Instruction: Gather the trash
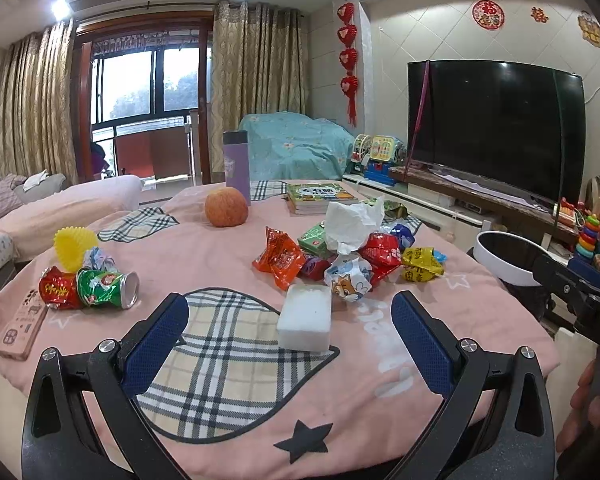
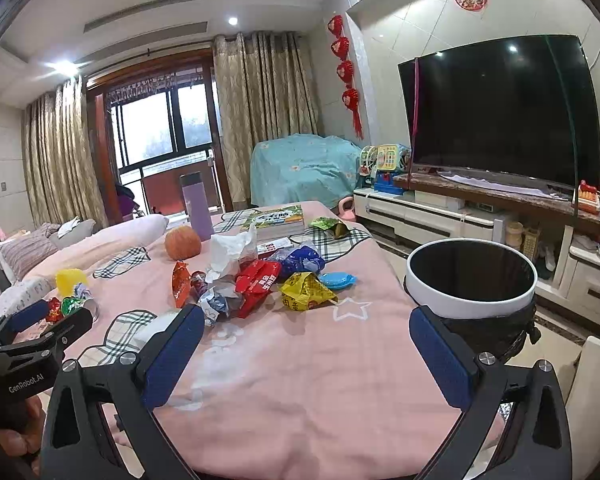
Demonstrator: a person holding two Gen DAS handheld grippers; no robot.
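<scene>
A heap of trash lies mid-table on the pink cloth: a crumpled white tissue (image 1: pixel 350 222), an orange wrapper (image 1: pixel 279 257), a red wrapper (image 1: pixel 382 250), a yellow wrapper (image 1: pixel 420 265) and a crumpled printed paper (image 1: pixel 348 276). A white foam block (image 1: pixel 306 317) lies just ahead of my left gripper (image 1: pixel 290 320), which is open and empty. A crushed green can (image 1: pixel 108 288) and a red wrapper (image 1: pixel 58 291) lie at the left. My right gripper (image 2: pixel 306 338) is open and empty above the table's near right part, short of the yellow wrapper (image 2: pixel 306 290). The white-rimmed bin (image 2: pixel 470 274) stands beside the table's right edge.
An apple (image 1: pixel 226 207), a purple flask (image 1: pixel 237 166), a stack of books (image 1: pixel 320 197), a yellow cup (image 1: pixel 74 246) and a pink remote (image 1: pixel 22 330) also sit on the table. A TV (image 2: pixel 496 116) on its stand is at the right, a sofa (image 1: pixel 60 208) at the left.
</scene>
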